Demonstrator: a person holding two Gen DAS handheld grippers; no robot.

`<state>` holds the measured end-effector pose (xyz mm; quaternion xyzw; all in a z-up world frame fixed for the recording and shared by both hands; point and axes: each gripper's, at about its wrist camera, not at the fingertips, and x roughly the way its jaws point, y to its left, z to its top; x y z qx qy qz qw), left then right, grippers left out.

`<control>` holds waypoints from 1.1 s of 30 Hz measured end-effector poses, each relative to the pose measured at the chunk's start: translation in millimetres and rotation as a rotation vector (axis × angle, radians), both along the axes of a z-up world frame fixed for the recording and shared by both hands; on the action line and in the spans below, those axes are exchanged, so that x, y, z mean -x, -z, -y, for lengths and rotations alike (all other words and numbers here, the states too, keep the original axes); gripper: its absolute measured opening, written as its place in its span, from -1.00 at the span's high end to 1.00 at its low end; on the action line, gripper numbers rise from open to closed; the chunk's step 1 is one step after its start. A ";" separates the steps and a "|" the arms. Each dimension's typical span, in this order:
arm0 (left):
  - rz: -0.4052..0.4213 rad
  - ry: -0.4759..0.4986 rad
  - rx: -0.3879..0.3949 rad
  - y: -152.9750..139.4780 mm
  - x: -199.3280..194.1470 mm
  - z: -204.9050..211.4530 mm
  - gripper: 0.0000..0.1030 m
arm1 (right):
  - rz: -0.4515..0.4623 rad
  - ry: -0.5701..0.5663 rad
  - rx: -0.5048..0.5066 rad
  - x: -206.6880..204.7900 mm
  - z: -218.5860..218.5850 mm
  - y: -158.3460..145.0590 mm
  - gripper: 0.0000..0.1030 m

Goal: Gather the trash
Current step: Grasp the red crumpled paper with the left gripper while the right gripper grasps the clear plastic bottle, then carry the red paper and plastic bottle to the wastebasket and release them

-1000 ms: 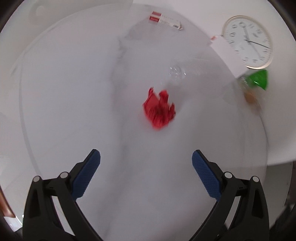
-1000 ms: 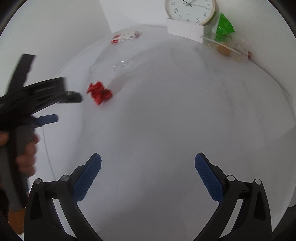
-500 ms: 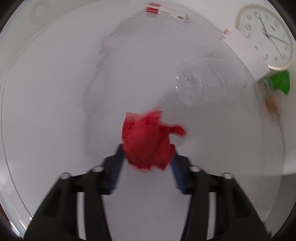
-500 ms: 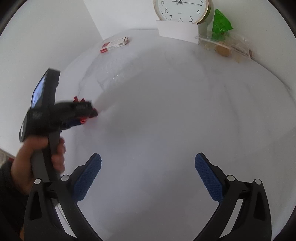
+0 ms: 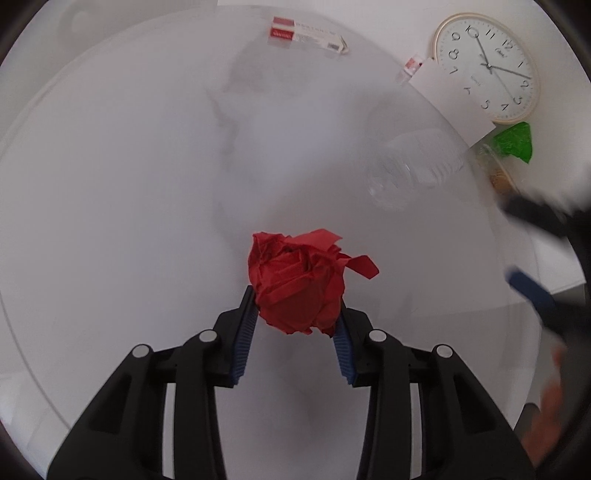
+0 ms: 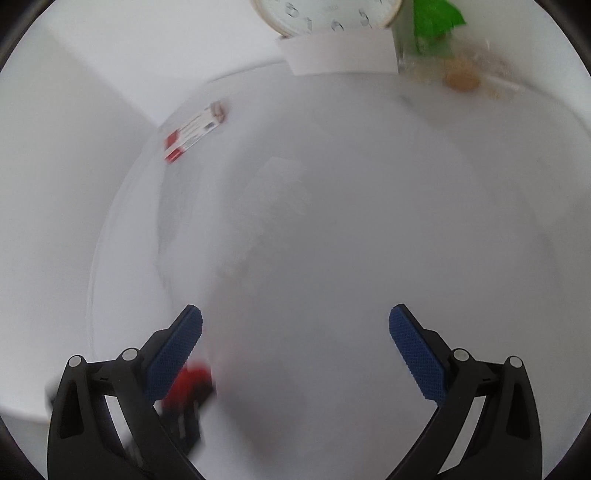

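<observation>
1. The left tool (image 5: 295,321) was closed on the red paper (image 5: 297,282); the two blue pads (image 5: 245,332) pressed it from both sides. One second before, this tool was wide open and the paper lay apart from it on the counter (image 5: 110,203), so the grasp was new.

2. The paper sat in front of the clock (image 5: 485,66), toward the near part of the counter. I cannot tell if it was already lifted or touching the surface.

3. The right tool (image 6: 295,332) was open and held nothing. Its view had changed: the clock and the card (image 6: 340,51) under it were now at the top edge, and a clear bottle (image 6: 266,221), very blurred, lay in front of the tool. So I judge that the right tool was approaching the bottle.

4. In the left view the bottle (image 5: 413,166) lay just in front of the clock and the card, and the right tool (image 5: 532,291) came in at the right edge, blurred.

5. Other trash was not collected: a red and white box (image 5: 306,33) far left of the clock, and a green wrapper (image 5: 515,142) with a clear packet (image 6: 465,74) just beside the clock.

6. For the task this meant that the first piece was secured. No bin was visible, so where the paper should go I cannot say.
</observation>
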<state>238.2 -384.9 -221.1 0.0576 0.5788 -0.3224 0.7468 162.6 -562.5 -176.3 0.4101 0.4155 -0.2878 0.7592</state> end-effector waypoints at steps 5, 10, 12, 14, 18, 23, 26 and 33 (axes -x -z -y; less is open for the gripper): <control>0.009 0.003 -0.016 -4.9 -20.0 -22.9 0.27 | -0.054 0.180 -0.051 -51.5 14.3 21.6 -0.95; 0.040 -0.001 -0.048 -7.9 -37.5 -32.2 0.26 | -0.161 0.268 -0.061 -74.4 25.1 47.1 -0.95; 0.030 -0.001 -0.043 -7.6 -43.5 -34.0 0.26 | -0.195 0.275 -0.071 -77.1 28.8 56.5 -0.95; 0.031 -0.004 -0.039 -7.4 -45.1 -38.9 0.26 | -0.218 0.258 -0.056 -79.2 27.9 59.2 -0.95; 0.031 -0.006 -0.033 -7.8 -49.6 -44.6 0.26 | -0.227 0.171 -0.015 -82.5 25.7 60.1 -0.59; 0.044 0.011 -0.029 -12.0 -42.1 -54.7 0.26 | -0.217 0.071 0.025 -73.9 17.0 55.4 -0.40; 0.061 0.016 -0.023 -17.1 -34.8 -60.7 0.26 | -0.208 0.023 0.066 -61.0 8.4 44.7 -0.40; 0.086 0.000 -0.017 -36.0 3.1 -98.4 0.26 | -0.127 -0.168 0.150 -7.1 -57.8 1.3 -0.40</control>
